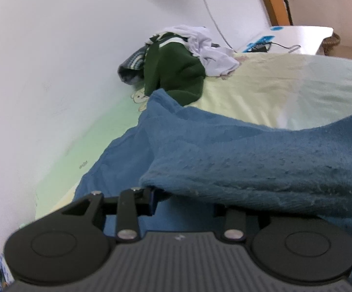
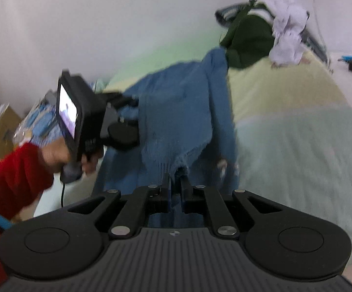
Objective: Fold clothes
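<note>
Left wrist view: the left gripper [image 1: 183,202] is mostly buried under a thick fold of the blue sweater [image 1: 236,155]; only its left finger [image 1: 151,200] shows, the right one hidden by cloth; the jaws stand apart with the cloth draped over and between them, but whether any pad presses on it cannot be told. Right wrist view is motion-blurred; the right gripper [image 2: 175,192] has its jaws drawn nearly together, pinching the ribbed hem of the blue sweater [image 2: 176,112] between them.

The sweater is a fuzzy, pilled knit, slung between the two grippers above the bed [image 1: 261,92], its far end trailing down onto the sheet. The sheet is smooth cloth in pale green and pale yellow bands, with small cartoon prints too blurred to read.

At the far end of the bed, against the white wall [image 1: 54,60], lies a heap of clothes: a dark green sweater [image 1: 173,73] with pale stripes, a crumpled white garment [image 1: 207,48] on it, and a striped piece half hidden behind.

In the right wrist view a hand [image 2: 54,155] in a red sleeve [image 2: 15,177] holds the left gripper's handle; a lit screen [image 2: 67,112] on its back is washed out. Clutter at the frame's left edge is cut off and unclear.
</note>
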Available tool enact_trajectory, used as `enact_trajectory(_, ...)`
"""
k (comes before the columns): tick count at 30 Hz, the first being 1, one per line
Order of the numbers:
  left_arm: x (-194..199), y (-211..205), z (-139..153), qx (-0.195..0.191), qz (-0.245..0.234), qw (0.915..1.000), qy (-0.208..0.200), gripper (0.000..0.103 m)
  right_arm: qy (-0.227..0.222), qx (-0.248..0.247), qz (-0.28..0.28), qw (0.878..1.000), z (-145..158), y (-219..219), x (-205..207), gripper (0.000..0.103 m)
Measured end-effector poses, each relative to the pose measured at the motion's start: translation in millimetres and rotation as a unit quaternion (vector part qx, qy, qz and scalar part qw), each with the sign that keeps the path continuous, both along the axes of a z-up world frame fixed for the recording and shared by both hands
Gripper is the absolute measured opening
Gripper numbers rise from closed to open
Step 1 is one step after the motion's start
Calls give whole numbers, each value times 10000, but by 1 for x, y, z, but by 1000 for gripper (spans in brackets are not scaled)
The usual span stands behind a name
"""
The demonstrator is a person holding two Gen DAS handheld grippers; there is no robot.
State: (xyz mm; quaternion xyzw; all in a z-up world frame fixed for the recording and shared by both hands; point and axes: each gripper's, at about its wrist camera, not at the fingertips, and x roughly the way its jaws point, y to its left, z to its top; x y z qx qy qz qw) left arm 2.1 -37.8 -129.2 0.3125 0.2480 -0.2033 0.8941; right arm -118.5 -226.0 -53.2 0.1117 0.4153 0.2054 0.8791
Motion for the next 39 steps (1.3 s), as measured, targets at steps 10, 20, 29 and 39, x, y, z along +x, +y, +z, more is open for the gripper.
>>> enact_trajectory(10, -34, -4, -14, 697, -814, 9941, -184, 54, 515, -370, 31, 9980, -29, 0, -4, 8)
enact_trajectory(20, -67, 13, -7, 897, -906, 9915, -248, 62, 905, -587, 101, 9941, -54, 6, 0, 9)
enact_trajectory(29, -84, 25, 27, 141, -532, 9984, -108, 62, 615, -1021, 700, 9904, -21, 5, 12, 19)
enact_trajectory(39, -88, -3, 16, -38, -301, 9993, 217, 64, 1100, -1166, 1094, 9810, -59, 14, 47, 23)
